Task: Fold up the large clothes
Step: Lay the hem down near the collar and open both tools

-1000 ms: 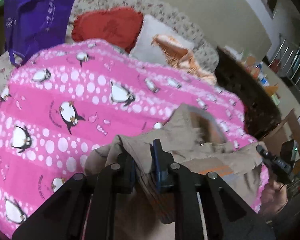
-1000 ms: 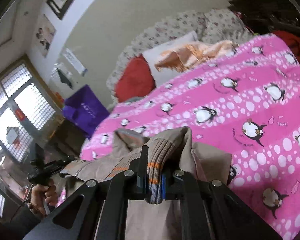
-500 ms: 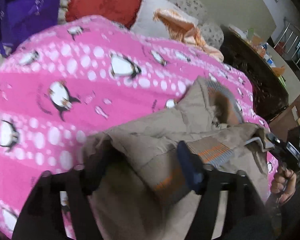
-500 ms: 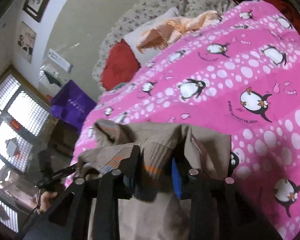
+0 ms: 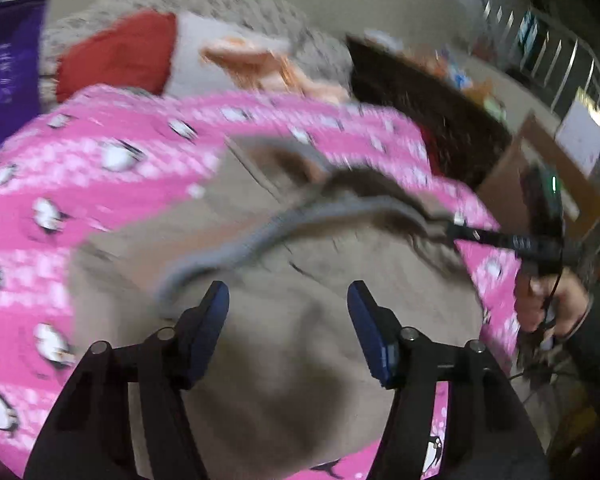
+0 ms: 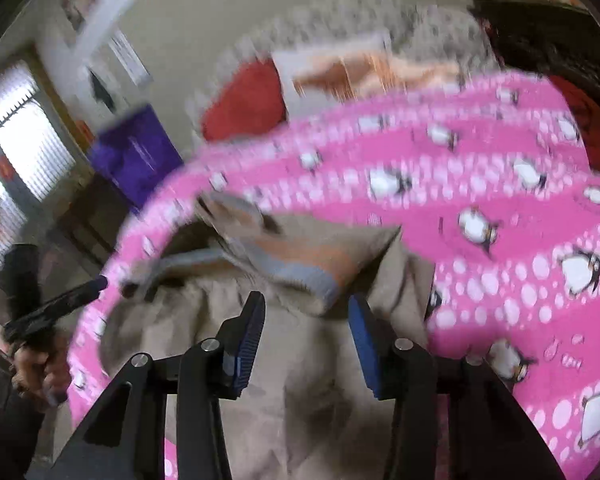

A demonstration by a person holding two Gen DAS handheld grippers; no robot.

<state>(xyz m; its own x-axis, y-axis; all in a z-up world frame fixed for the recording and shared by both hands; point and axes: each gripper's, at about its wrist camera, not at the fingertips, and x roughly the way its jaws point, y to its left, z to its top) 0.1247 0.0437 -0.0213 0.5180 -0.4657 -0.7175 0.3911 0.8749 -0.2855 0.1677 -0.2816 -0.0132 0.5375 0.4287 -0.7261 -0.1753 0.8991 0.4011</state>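
A beige jacket [image 5: 260, 340] with grey and orange ribbed cuffs lies on the pink penguin blanket [image 5: 100, 184]. My left gripper [image 5: 288, 300] is open and empty just above the jacket's body. In the right wrist view the jacket [image 6: 300, 380] lies with a striped cuff [image 6: 300, 264] folded over it. My right gripper [image 6: 306, 314] is open and empty, right behind that cuff. The right gripper also shows in the left wrist view [image 5: 460, 232] at the jacket's collar edge. The left gripper shows in the right wrist view [image 6: 96, 282] at the blanket's left edge. Both views are motion-blurred.
A red pillow [image 5: 116, 56], a white pillow with an orange cloth [image 5: 252, 60] and a purple bag [image 5: 4, 76] lie at the head of the bed. A dark cabinet [image 5: 428, 120] stands right of the bed. A window [image 6: 16, 168] is at the left.
Both grippers were shut on the jacket's fabric a second ago and have opened and let it go. The jacket has dropped flat onto the blanket.
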